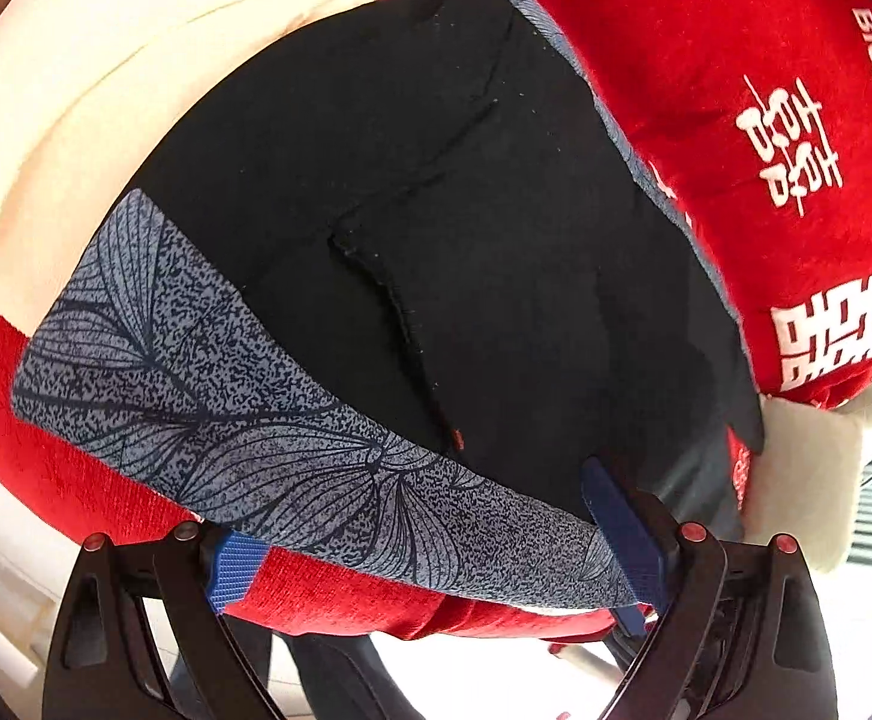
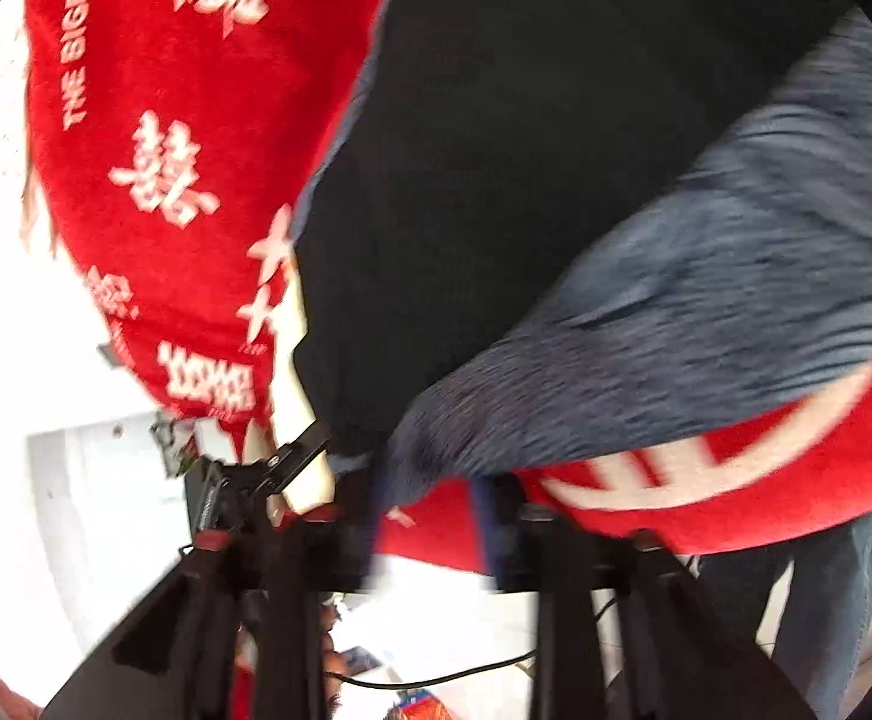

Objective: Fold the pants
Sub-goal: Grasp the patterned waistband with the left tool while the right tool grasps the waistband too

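A red blanket (image 1: pixel 736 90) with white characters and lettering fills the upper right of the left view, over a cream surface (image 1: pixel 76 90) at upper left. A black cable (image 2: pixel 436 675) crosses the right view's bottom.

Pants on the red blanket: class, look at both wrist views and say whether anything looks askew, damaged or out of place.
Nothing looks damaged. The dark pants lie fairly flat on the red blanket, and their grey leaf-print band reaches the blanket's near edge, between the left gripper's blue pads. The right wrist view is too blurred to judge.
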Action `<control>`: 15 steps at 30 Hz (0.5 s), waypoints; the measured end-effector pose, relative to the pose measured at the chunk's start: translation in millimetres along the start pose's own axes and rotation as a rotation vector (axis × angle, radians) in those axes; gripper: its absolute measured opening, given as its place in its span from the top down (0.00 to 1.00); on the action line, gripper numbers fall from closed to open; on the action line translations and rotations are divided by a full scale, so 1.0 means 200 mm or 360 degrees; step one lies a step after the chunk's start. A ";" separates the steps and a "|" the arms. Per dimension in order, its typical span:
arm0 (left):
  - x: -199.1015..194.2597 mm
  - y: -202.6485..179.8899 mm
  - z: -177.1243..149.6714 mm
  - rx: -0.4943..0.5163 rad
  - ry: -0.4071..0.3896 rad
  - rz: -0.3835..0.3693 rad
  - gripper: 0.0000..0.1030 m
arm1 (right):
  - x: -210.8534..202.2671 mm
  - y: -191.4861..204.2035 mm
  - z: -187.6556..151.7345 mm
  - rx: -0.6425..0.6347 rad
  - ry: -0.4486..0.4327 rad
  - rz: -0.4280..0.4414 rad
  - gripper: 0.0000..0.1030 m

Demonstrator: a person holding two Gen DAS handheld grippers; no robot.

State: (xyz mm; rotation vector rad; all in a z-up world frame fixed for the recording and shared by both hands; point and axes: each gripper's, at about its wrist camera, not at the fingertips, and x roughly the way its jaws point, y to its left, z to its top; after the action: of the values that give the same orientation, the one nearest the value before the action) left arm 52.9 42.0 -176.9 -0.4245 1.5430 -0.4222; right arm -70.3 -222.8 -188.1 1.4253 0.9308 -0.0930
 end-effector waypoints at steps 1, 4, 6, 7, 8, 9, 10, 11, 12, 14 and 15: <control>-0.01 0.01 -0.01 0.0020 -0.0003 0.0020 0.10 | -0.02 -0.03 0.00 0.0019 -0.0023 -0.0001 0.50; 0.00 0.00 0.00 0.0079 0.0000 0.0077 0.20 | -0.10 -0.15 0.02 0.0144 -0.0112 0.0064 0.50; -0.01 -0.01 0.00 0.0122 -0.0007 0.0150 0.45 | -0.13 -0.24 0.04 0.0268 -0.0159 0.0187 0.51; -0.02 0.00 0.00 0.0145 -0.0010 0.0186 0.55 | -0.14 -0.27 0.04 0.0327 -0.0161 0.0232 0.59; -0.03 0.00 0.01 0.0167 0.0003 0.0216 0.76 | -0.14 -0.29 0.05 0.0386 -0.0168 0.0275 0.69; -0.04 0.03 0.02 0.0158 0.0023 0.0188 0.81 | -0.16 -0.29 0.05 0.0420 -0.0183 0.0271 0.90; -0.05 0.04 0.03 0.0132 0.0032 0.0154 0.82 | -0.18 -0.27 0.06 0.0424 -0.0190 0.0222 0.93; -0.07 0.04 0.04 0.0121 0.0034 0.0138 0.83 | -0.20 -0.24 0.06 0.0403 -0.0190 0.0187 0.93; -0.10 0.02 0.05 0.0146 0.0032 0.0141 0.83 | -0.23 -0.17 0.07 0.0322 -0.0181 0.0111 0.93; -0.17 -0.04 0.06 0.0208 0.0014 0.0134 0.83 | -0.28 -0.01 0.09 0.0123 -0.0162 -0.0021 0.93; -0.19 -0.06 0.06 0.0229 0.0005 0.0129 0.83 | -0.30 0.05 0.11 0.0045 -0.0159 -0.0055 0.93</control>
State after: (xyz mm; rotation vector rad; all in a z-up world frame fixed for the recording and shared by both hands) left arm 65.6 50.8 -137.5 -0.2488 1.5164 -0.4674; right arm -93.8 -267.9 -146.5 1.4177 0.8747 -0.2018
